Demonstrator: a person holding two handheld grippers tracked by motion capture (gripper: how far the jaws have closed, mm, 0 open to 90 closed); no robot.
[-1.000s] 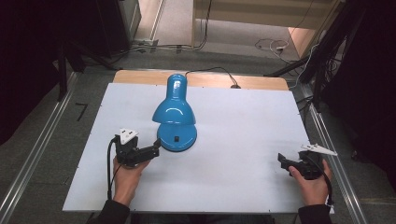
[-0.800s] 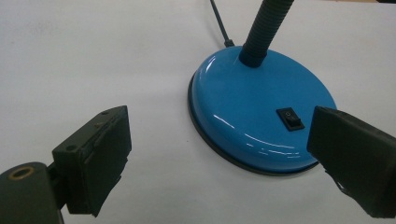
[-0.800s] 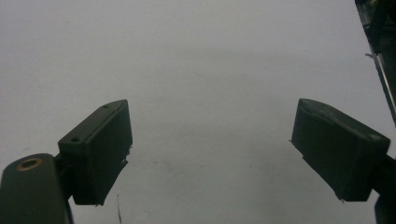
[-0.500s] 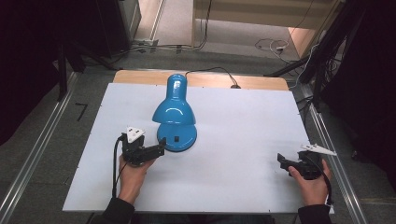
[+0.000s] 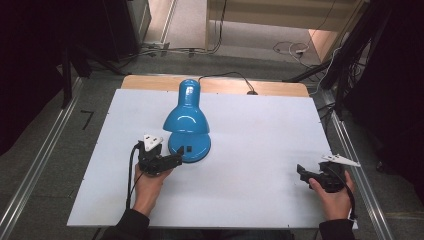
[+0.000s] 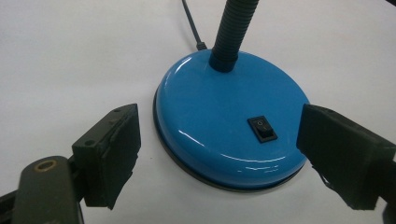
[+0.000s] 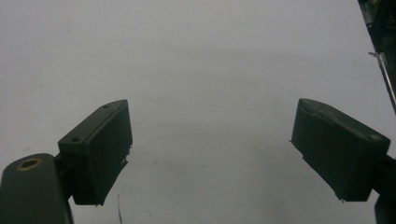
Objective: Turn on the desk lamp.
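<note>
One glossy blue desk lamp (image 5: 188,125), with round domed base (image 6: 229,126), ribbed black gooseneck (image 6: 233,28) and one small black rocker switch (image 6: 262,129), is seen mid-table on the matte white board (image 5: 260,130), its base edge flanked untouched by the just-narrowing, still-spread left gripper (image 5: 172,161), while the right gripper (image 5: 306,174) is held spread over bare board.

Bright, even overhead light on the white table (image 5: 260,130), dark surroundings, soft slightly blurry focus.

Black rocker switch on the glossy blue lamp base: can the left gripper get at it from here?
Probably yes: the left gripper is open at the blue lamp base, with nothing covering the black rocker switch.
</note>
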